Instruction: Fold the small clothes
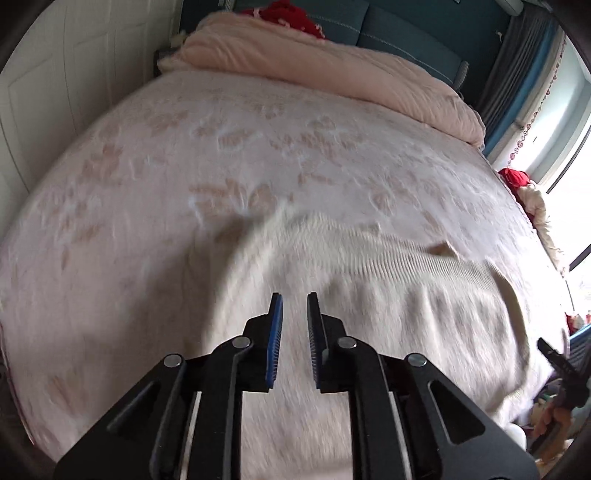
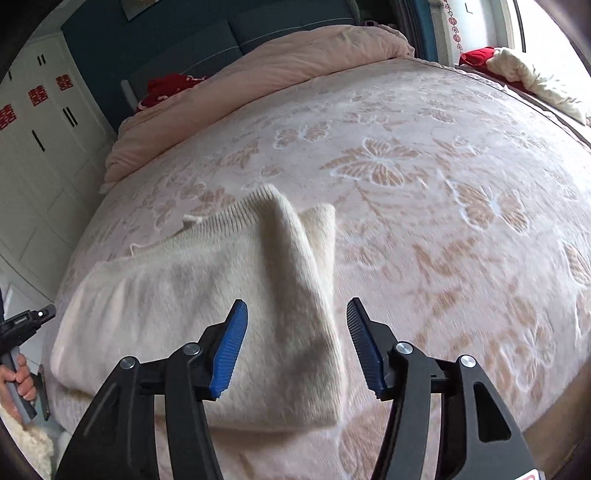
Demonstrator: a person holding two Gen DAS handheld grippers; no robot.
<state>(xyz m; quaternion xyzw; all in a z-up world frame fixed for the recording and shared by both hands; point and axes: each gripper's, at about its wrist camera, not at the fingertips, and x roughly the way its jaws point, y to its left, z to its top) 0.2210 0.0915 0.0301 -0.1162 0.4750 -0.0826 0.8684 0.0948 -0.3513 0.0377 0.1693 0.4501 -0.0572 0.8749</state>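
Note:
A cream knitted sweater (image 2: 207,295) lies partly folded on the pink bedspread (image 2: 443,221), a ribbed cuff pointing away. My right gripper (image 2: 297,310) is open and empty, hovering over the sweater's right side. My left gripper (image 1: 294,306) is open with a narrow gap and holds nothing, just above the sweater (image 1: 369,280), which is blurred in the left wrist view. The left gripper also shows at the left edge of the right wrist view (image 2: 33,317), and the right gripper at the right edge of the left wrist view (image 1: 554,354).
A folded pink quilt (image 2: 258,74) lies along the blue headboard (image 2: 184,33). White wardrobe doors (image 2: 33,147) stand to the left of the bed. Red and cream clothes (image 2: 517,70) are piled by the window. The bed's near edge is just under both grippers.

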